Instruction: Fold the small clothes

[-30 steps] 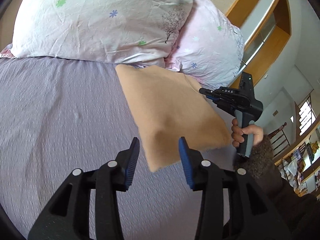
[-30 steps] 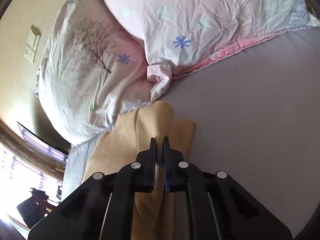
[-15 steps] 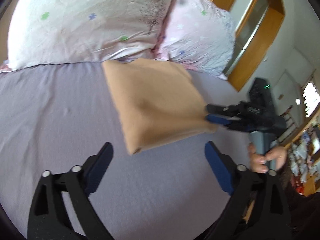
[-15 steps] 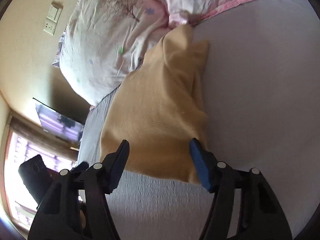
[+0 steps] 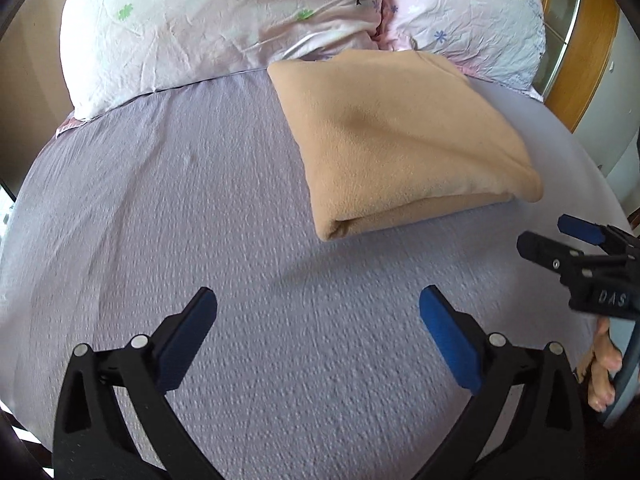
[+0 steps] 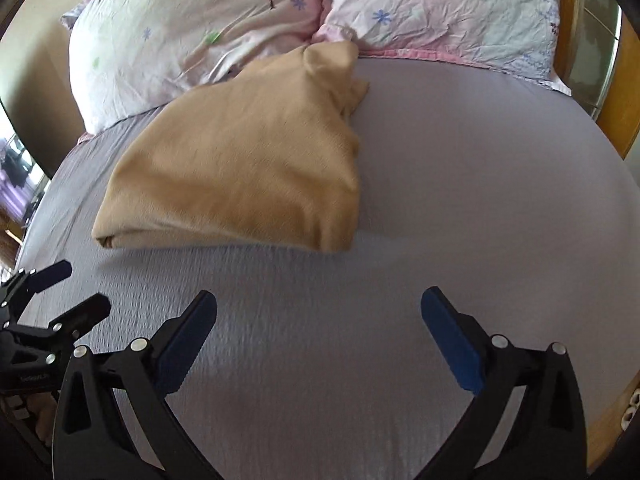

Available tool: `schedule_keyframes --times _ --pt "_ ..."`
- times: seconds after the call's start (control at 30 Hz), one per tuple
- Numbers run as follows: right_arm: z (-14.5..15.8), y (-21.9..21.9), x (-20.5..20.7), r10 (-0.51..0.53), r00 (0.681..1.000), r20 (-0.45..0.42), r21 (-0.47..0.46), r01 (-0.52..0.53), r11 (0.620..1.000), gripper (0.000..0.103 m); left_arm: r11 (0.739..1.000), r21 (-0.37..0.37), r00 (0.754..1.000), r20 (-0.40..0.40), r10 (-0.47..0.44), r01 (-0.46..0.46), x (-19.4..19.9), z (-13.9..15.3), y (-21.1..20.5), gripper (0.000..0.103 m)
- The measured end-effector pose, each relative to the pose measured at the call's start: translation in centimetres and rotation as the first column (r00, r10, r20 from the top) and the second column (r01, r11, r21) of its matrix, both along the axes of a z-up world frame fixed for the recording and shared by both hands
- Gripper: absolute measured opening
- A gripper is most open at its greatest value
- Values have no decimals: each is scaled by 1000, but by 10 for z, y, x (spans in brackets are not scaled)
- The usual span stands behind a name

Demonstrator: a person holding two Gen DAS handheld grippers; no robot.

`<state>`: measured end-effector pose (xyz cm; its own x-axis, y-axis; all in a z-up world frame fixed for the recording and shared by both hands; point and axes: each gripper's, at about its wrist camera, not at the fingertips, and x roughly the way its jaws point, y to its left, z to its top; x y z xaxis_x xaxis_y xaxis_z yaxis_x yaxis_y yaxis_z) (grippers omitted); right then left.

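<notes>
Left gripper [image 5: 318, 312], jaws spread and empty above the bed sheet [image 5: 160, 200]; folded tan garment [image 5: 400, 132] lying beside the pillows [image 5: 224, 20], apparently finished; right gripper [image 6: 318, 312], likewise released, clear of it.

Black hand-held gripper [image 5: 318, 308], blue pads [image 5: 448, 336] (silver screws).

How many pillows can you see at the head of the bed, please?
2. The white floral pillow lies at the left; the pink pillow sits at the right, touching it. The folded tan garment rests against both; more could be hidden out of frame.
</notes>
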<state>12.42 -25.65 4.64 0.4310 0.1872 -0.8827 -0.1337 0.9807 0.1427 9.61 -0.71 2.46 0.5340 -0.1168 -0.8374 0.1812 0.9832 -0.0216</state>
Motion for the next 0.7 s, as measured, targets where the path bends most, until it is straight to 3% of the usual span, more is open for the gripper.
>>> schedule_keyframes --times 0.2,0.7 --pt "-4 6 -4 0 1000 2 -49 0 999 102 999 39 1000 -8 3 -2 5 -5 -7 101" --pt "-4 13 -8 5 1000 8 -101 -4 995 102 999 39 1000 -23 -7 8 6 -9 -15 101"
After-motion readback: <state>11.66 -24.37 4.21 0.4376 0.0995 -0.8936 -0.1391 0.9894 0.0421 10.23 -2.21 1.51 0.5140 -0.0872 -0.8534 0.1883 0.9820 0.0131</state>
